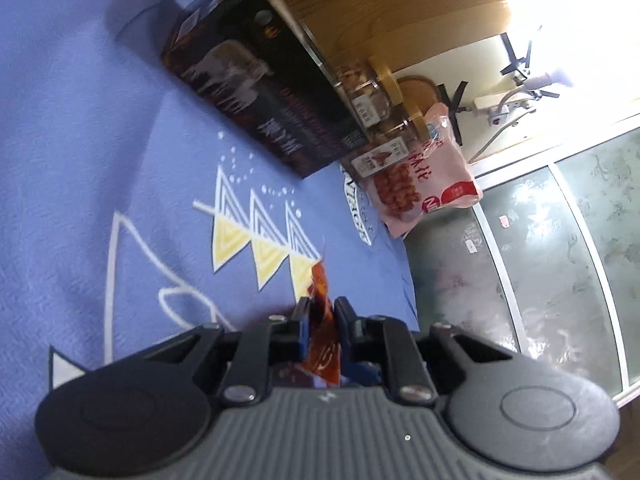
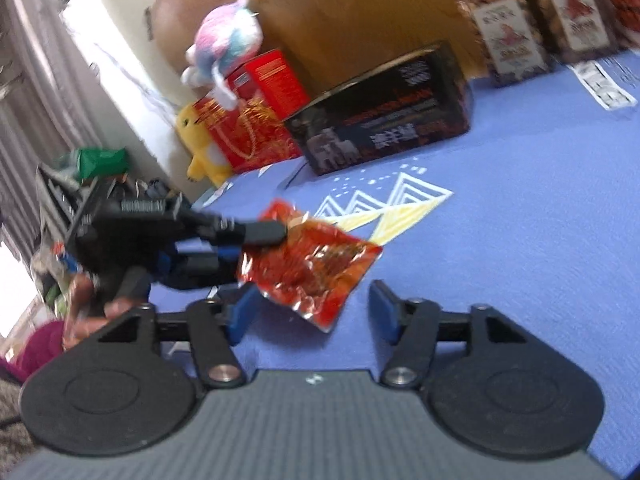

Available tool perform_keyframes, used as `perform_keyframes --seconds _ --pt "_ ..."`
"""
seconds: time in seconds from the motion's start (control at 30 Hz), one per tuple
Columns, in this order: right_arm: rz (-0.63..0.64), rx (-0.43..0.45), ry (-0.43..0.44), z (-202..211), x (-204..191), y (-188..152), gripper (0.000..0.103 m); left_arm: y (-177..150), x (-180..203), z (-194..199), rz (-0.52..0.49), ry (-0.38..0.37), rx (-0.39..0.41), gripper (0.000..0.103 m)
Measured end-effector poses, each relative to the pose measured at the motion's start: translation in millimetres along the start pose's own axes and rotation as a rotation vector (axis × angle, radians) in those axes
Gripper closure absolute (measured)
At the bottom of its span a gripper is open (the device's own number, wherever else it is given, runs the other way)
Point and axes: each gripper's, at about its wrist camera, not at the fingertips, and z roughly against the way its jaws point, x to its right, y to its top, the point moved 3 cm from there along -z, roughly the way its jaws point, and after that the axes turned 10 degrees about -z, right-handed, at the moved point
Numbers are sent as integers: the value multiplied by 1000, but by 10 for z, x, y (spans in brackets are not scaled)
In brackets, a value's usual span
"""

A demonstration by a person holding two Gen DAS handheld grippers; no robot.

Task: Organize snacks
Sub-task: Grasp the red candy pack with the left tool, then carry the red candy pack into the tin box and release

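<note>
Left wrist view: left gripper (image 1: pixel 322 312) clamped on the red packet (image 1: pixel 322 336), which stands edge-on between the pads above the blue cloth (image 1: pixel 80 160); dark box (image 1: pixel 256 92) lies beyond, jars (image 1: pixel 366 98) and pink bag (image 1: pixel 424 168) behind it.

Right wrist view: right gripper (image 2: pixel 312 312) jaws wide, nothing between the pads; packet (image 2: pixel 316 268) hangs just ahead of them, held at its left edge by the left gripper (image 2: pixel 276 234); box (image 2: pixel 384 120) and jars (image 2: pixel 504 40) farther back.

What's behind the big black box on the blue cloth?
Behind the black box stands a brown wooden board. To its left in the right wrist view sit red boxes with plush toys. What lies directly behind the box's base is covered.
</note>
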Motion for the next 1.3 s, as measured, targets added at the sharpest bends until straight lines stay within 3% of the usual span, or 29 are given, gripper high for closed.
perform_keyframes --seconds 0.17,0.23,0.37,0.5,0.67,0.83,0.93,1.0,1.07,1.3 --pt "54 -38 2 -152 -89 24 45 21 13 -46 0 -14 -15 89" --pt "73 -39 -12 -194 -107 52 57 72 59 -31 -16 -16 -4 89" --pt "93 -12 9 -245 -158 131 59 225 182 13 -63 -16 14 88" --pt "187 73 -12 -294 -299 327 59 497 360 49 -131 -24 47 87" --pt "296 188 -36 -433 -424 822 59 1037 607 57 -235 -23 130 86" --pt "352 279 -107 -682 -311 1288 60 1564 603 -193 -265 -14 162 86" --pt "370 337 -224 -840 -112 1444 61 1788 460 -507 -271 39 143 86" --pt "336 376 -297 -883 49 1489 59 1842 320 -712 -276 163 119 85" --pt "268 385 -269 -845 203 1475 59 1834 190 -911 -289 300 72 86" --pt "293 383 -245 -799 266 1408 60 1724 356 -953 -374 389 113 81"
